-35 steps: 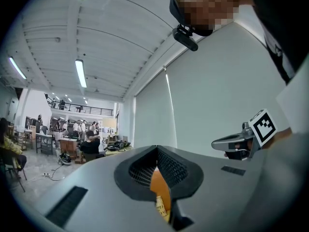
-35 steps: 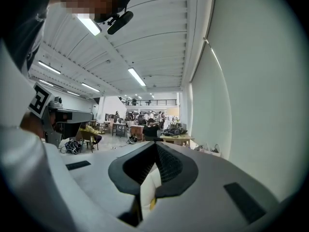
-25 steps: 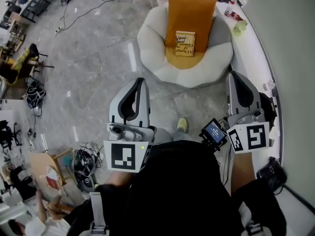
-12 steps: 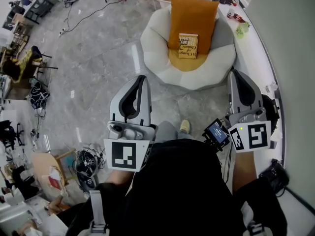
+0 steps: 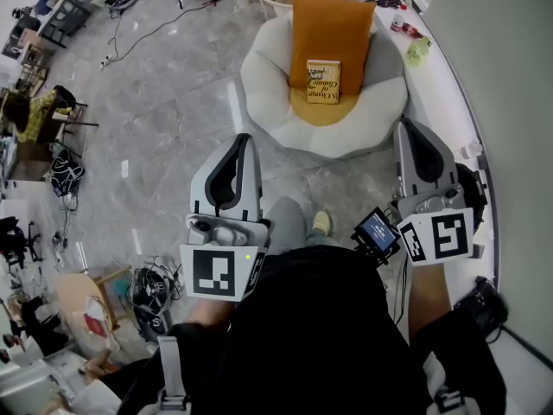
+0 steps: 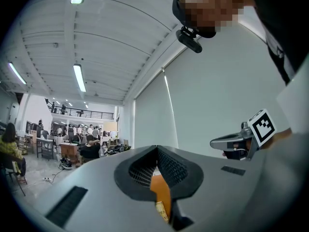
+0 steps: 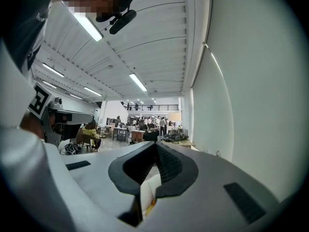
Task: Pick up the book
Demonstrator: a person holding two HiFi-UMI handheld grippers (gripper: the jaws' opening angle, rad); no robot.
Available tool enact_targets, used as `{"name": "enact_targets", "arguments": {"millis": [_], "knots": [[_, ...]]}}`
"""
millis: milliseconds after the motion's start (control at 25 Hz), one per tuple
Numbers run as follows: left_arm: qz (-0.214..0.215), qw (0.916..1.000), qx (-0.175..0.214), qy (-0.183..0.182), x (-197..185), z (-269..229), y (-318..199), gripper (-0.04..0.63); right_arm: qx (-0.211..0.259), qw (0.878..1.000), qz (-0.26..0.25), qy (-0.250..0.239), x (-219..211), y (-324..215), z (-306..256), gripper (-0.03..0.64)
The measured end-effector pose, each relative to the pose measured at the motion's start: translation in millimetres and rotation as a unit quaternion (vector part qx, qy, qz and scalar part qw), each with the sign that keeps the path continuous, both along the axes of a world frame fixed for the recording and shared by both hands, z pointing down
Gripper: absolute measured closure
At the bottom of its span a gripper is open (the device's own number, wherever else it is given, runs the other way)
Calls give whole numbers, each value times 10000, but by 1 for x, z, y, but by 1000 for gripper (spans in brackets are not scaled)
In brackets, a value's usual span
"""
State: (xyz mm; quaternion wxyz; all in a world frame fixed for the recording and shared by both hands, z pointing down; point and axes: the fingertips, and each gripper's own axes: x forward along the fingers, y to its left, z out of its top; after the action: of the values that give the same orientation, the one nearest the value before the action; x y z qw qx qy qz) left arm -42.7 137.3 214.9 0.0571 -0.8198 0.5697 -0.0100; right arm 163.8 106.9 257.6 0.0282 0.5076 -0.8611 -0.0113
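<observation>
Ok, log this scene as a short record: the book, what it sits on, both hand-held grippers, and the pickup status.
book: on the orange cushion, cover up, untouched
orange cushion: in the white chair
left hand-held gripper: jaws together, empty, short of the chair
right hand-held gripper: jaws together, empty, short of the chair
pickup status: book not yet grasped

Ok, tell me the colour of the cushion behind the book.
Orange; the cushion behind the book shows best in the head view.
</observation>
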Motion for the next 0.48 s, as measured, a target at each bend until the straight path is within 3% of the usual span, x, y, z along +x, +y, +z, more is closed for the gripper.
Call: {"name": "enact_targets", "arguments": {"millis": [480], "knots": [[-21, 9999, -65, 81, -15, 7, -4, 584, -26, 10000, -5, 44, -16, -7, 1, 603]]}}
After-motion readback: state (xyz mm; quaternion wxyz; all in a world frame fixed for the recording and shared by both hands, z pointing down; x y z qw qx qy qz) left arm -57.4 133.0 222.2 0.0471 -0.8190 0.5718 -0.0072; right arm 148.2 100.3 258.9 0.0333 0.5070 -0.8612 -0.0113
